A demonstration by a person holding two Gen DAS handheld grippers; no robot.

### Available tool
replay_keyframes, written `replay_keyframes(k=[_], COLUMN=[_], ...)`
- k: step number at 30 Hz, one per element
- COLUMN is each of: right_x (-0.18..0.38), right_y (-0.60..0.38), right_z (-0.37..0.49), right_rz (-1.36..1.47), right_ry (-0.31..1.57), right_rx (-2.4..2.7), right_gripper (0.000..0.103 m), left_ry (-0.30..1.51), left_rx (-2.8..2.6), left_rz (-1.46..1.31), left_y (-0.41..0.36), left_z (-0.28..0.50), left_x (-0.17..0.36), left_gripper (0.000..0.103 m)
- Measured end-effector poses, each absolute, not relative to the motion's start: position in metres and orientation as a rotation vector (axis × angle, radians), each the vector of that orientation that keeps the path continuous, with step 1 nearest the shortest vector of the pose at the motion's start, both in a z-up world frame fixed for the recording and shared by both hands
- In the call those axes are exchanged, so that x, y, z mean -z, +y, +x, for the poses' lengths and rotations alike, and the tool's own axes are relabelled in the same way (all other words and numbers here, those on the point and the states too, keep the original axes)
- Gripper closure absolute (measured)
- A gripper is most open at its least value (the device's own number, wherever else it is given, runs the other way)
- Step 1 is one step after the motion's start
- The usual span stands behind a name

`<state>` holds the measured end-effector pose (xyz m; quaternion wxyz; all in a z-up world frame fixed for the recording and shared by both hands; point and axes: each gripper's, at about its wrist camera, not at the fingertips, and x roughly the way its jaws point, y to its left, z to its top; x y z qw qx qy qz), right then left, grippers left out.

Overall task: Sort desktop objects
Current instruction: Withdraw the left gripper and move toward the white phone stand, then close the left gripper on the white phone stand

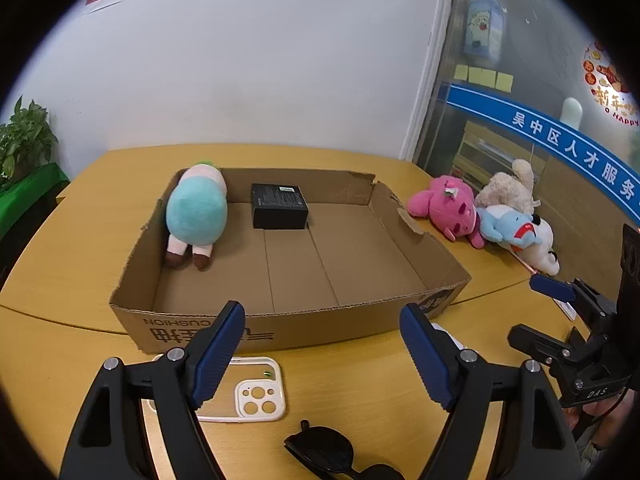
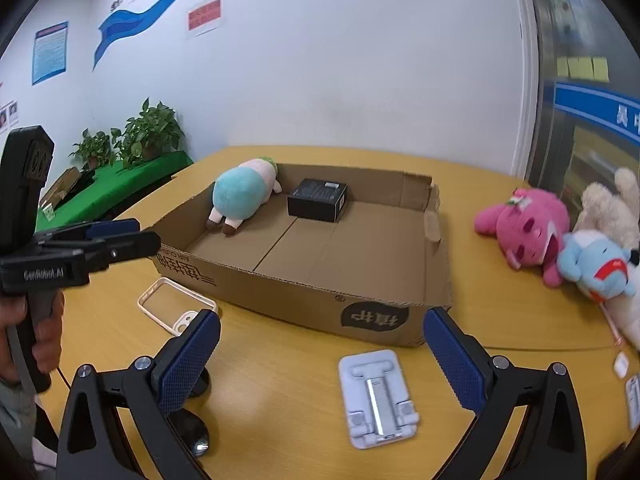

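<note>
Both my tongs are wide and hold nothing: left gripper [image 1: 322, 354], right gripper [image 2: 322, 364]. The phone case [image 1: 240, 390] lies flat just under my left fingers, the phone stand [image 2: 378, 398] between my right ones. I fear thin, flat things can slip out, or I may hit the cardboard box [image 1: 280, 330] just ahead.

Corrugated cardboard tray [image 1: 280, 320], matt; plush cloth toy [image 1: 196, 212]; smooth wood-look table [image 1: 60, 340]; glossy sunglasses [image 1: 324, 456]

The right gripper [image 2: 322, 354] hangs spread above a white stand [image 2: 378, 398] on the table [image 2: 280, 400]. Behind, a box [image 2: 360, 304] holds a teal plush [image 2: 240, 196] and a black carton [image 2: 318, 199].
</note>
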<state>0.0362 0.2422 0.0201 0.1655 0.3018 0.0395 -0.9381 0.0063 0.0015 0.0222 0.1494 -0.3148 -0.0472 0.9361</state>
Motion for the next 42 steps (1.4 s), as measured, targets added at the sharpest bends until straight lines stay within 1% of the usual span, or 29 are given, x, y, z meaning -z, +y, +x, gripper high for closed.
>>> replay_keyframes(k=[3,6,9,11,15,17,18,19,21,23,25,26,27,28,29,30,33,35,36,37,39,42], right_x=[-0.014,0.012,0.052,0.078,0.103,0.109,0.111,0.112,0.114,0.114,0.113,0.111,0.109,0.107,0.106,0.108,0.112,0.116,0.119,0.119,0.117,0.117], right_y=[0.255,0.279,0.300,0.309,0.317,0.315,0.313,0.309,0.299,0.284,0.272,0.268,0.267,0.266,0.265,0.265,0.262,0.256,0.253,0.249,0.249,0.255], right_z=[0.036,0.022,0.004,-0.006,-0.011,-0.013,-0.015,-0.015,-0.011,-0.001,0.013,0.014,0.017,0.018,0.016,0.013,0.005,0.000,-0.001,0.002,0.005,0.012], right_rz=[0.857,0.987,1.187,1.320,1.373,1.379,1.382,1.384,1.382,1.376,1.349,1.331,1.314,1.307,1.311,1.327,1.341,1.340,1.338,1.327,1.300,1.289], right_ry=[0.158,0.149,0.157,0.122,0.028,0.030,0.024,0.008,0.010,0.060,0.052,0.042,0.051,0.074,0.087,0.081,0.012,0.034,0.062,0.097,0.092,0.068], right_rx=[2.682,2.674,2.659,2.601,2.545,2.536,2.521,2.504,2.479,2.460,2.395,2.385,2.407,2.448,2.481,2.498,2.494,2.509,2.530,2.557,2.567,2.573], right_gripper=[0.000,0.000,0.000,0.000,0.001,0.004,0.011,0.020,0.024,0.024,0.025,0.025,0.021,0.011,0.006,0.004,0.004,0.008,0.013,0.021,0.032,0.033], left_ry=[-0.158,-0.160,-0.146,-0.143,-0.159,-0.155,-0.158,-0.161,-0.165,-0.174,-0.184,-0.187,-0.190,-0.196,-0.205,-0.209,-0.217,-0.226,-0.226,-0.223,-0.216,-0.224], left_rx=[-2.698,-2.671,-2.642,-2.628,-2.589,-2.577,-2.569,-2.564,-2.562,-2.559,-2.547,-2.539,-2.525,-2.504,-2.477,-2.460,-2.381,-2.327,-2.296,-2.276,-2.223,-2.144], left_rz=[-0.927,-0.973,-1.000,-1.011,-1.045,-1.058,-1.066,-1.070,-1.075,-1.090,-1.122,-1.146,-1.167,-1.187,-1.209,-1.224,-1.262,-1.299,-1.330,-1.351,-1.399,-1.442], left_y=[-0.002,0.001,0.010,0.016,0.025,0.028,0.029,0.030,0.031,0.030,0.030,0.032,0.034,0.037,0.041,0.044,0.060,0.071,0.077,0.082,0.093,0.108], left_z=[0.006,0.004,0.005,0.005,0.005,0.004,0.003,0.003,0.002,-0.001,-0.006,-0.010,-0.014,-0.018,-0.022,-0.025,-0.038,-0.048,-0.054,-0.058,-0.064,-0.066], left_x=[-0.021,-0.013,-0.006,-0.002,0.006,0.009,0.011,0.012,0.013,0.015,0.020,0.024,0.028,0.033,0.037,0.040,0.050,0.058,0.064,0.068,0.078,0.091], left_gripper=[0.023,0.023,0.023,0.023,0.023,0.023,0.023,0.023,0.023,0.023,0.023,0.023,0.023,0.023,0.023,0.023,0.023,0.023,0.023,0.023,0.023,0.023])
